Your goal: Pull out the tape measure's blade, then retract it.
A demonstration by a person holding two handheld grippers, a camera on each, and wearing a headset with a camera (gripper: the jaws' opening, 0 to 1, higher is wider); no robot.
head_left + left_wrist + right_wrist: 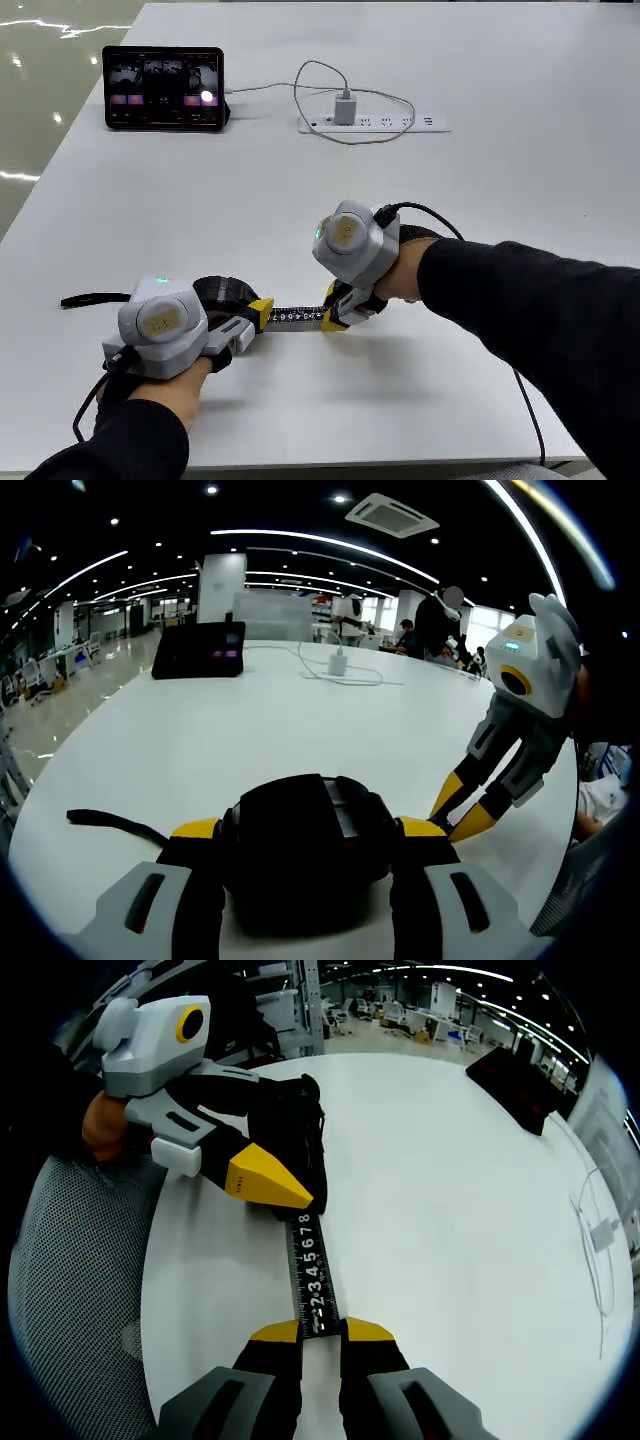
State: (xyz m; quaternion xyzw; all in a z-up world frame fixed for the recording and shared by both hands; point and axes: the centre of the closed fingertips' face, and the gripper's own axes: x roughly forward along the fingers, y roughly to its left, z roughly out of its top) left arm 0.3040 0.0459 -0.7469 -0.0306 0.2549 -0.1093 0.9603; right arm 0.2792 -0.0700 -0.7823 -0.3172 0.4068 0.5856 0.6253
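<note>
1. Pulling the blade out is the step in hand, by my reading: a short stretch of it lies flat on the table, running from the case to your right gripper.
2. Your left gripper has its fingers clamped on either side of the black case, pinning it to the table near you.
3. Your right gripper's fingers are narrow, pinching the blade's tip.
4. Next, draw the right gripper straight away from the case along the blade's line. Keep the left grip firm so the case cannot slide. For the retract, ease the tip back rather than letting it snap.
5. Count: one tape measure, two grippers, one tablet, and one power strip with one charger plugged in, well apart at the far side.
</note>
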